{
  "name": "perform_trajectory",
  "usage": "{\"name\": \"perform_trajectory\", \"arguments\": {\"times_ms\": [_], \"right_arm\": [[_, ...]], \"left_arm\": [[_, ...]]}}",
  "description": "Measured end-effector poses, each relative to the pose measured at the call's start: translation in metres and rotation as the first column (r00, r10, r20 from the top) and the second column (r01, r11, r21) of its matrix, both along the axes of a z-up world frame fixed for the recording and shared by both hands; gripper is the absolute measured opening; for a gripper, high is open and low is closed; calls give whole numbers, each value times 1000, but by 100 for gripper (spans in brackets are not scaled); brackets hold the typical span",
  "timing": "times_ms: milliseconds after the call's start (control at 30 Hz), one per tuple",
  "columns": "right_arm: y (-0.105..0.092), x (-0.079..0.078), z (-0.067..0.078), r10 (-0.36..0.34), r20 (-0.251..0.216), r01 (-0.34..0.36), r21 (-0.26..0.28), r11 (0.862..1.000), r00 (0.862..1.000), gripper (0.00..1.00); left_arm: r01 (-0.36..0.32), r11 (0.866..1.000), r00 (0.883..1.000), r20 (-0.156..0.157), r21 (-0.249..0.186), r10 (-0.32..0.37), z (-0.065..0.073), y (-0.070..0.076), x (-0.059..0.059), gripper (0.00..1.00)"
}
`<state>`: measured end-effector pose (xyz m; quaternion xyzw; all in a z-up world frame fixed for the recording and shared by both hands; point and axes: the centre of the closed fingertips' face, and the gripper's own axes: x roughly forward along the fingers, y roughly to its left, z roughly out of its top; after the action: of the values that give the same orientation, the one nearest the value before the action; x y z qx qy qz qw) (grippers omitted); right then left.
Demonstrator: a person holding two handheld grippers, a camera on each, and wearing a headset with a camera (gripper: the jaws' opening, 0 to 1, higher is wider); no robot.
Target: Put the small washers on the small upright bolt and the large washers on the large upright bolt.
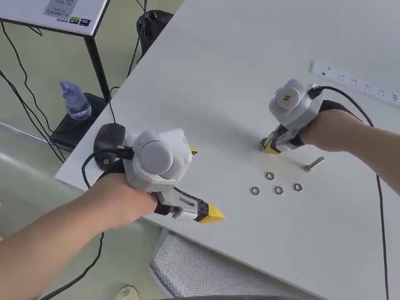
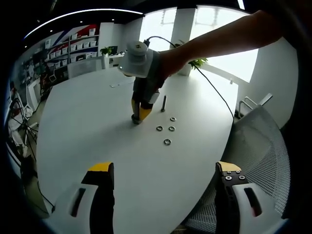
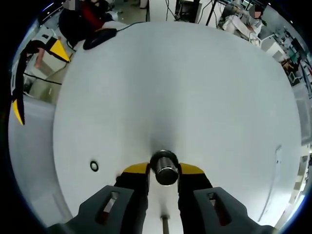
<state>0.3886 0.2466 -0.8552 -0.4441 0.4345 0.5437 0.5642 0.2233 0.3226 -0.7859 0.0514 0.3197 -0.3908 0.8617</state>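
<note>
Left gripper (image 2: pixel 165 168) is hovering just inside the near edge of the white table (image 1: pixel 219 75), yellow-tipped jaws standing wide apart, holding nothing.

Right gripper (image 1: pixel 270 148) is clamping its jaws on a dark grey steel bolt (image 3: pixel 165 168). The bolt is standing on the tabletop, long axis rising off the surface, round end facing up into the right gripper view (exact tilt: cannot tell).

Small silver ring washers (image 1: pixel 279 190) are lying flat just on the person's side of that bolt. Count: 4, loosely grouped, none touching.

A second, silver bolt (image 1: pixel 314 164) is lying on its side just right of the washers, long axis running diagonally across the table. Bolts: 2.

Room: bare tabletop is stretching wide beyond and left of the right gripper, and a strip of bare table is separating the washers from the near edge. A white power strip (image 1: pixel 356 81) is lying well apart, far right.
</note>
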Motion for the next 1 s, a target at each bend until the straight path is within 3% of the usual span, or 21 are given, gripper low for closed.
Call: {"name": "perform_trajectory", "arguments": {"times_ms": [667, 800, 1000], "right_arm": [[2, 4, -3, 16, -16, -16, -5, 1000, 1000, 24], [1, -1, -3, 23, -33, -23, -3, 1000, 999, 32], [3, -1, 1, 24, -28, -23, 10, 1000, 999, 34]], "left_arm": [[9, 1000, 1000, -14, 10, -9, -1, 1, -1, 82], [6, 1000, 1000, -11, 11, -6, -1, 1, -2, 82], [2, 1000, 1000, -12, 9, -2, 0, 1, -4, 82]]}}
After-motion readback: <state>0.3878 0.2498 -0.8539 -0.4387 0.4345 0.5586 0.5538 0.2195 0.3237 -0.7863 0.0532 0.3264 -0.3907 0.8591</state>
